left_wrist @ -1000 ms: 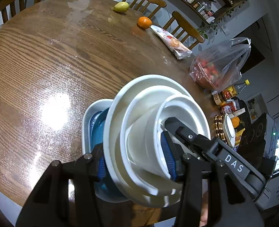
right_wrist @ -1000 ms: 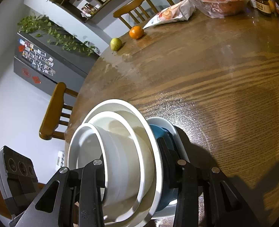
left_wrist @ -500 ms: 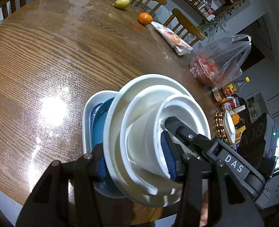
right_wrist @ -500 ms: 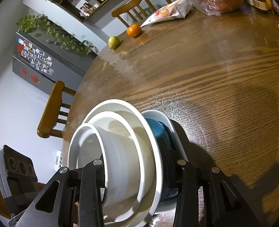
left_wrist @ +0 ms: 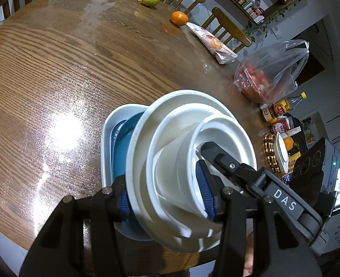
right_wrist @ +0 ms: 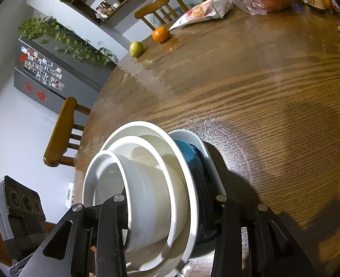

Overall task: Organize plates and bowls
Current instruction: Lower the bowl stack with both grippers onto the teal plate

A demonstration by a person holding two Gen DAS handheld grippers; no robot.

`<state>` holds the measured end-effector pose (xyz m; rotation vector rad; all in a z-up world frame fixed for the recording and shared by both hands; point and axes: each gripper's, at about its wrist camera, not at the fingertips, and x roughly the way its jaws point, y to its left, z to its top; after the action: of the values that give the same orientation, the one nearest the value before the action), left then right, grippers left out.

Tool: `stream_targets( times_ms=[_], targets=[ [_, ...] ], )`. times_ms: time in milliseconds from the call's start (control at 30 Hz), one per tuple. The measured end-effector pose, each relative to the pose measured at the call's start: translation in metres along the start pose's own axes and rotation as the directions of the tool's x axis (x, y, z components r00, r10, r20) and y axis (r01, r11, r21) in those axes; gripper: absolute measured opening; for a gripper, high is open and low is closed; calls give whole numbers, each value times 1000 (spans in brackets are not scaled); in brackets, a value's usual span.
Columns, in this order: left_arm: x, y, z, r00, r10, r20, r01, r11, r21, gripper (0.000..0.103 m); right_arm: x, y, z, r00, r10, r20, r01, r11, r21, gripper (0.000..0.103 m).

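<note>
Two grippers, left gripper [left_wrist: 167,198] and right gripper [right_wrist: 165,210], each clamp the nested stack [left_wrist: 188,161] between part-closed jaws. Three white bowls, one blue dish [left_wrist: 123,143], one white tray [left_wrist: 107,143].

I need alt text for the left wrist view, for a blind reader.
The left gripper clamps a nested stack of white bowls and plates with a blue dish, above a round wooden table.

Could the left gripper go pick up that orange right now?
Probably not: the left gripper is clamped on the stack of dishes, and the orange sits far across the table.
</note>
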<state>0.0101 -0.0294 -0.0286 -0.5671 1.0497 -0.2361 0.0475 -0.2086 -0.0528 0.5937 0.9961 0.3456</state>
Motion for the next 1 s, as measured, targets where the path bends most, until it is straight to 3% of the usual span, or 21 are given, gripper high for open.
stream_targets(
  times_ms=[1000],
  targets=[
    [4,-1,-2,1000,-10,-17,10,1000,10,47,0,-4,0,1000,-5,2,5,1000,8,41]
  ],
)
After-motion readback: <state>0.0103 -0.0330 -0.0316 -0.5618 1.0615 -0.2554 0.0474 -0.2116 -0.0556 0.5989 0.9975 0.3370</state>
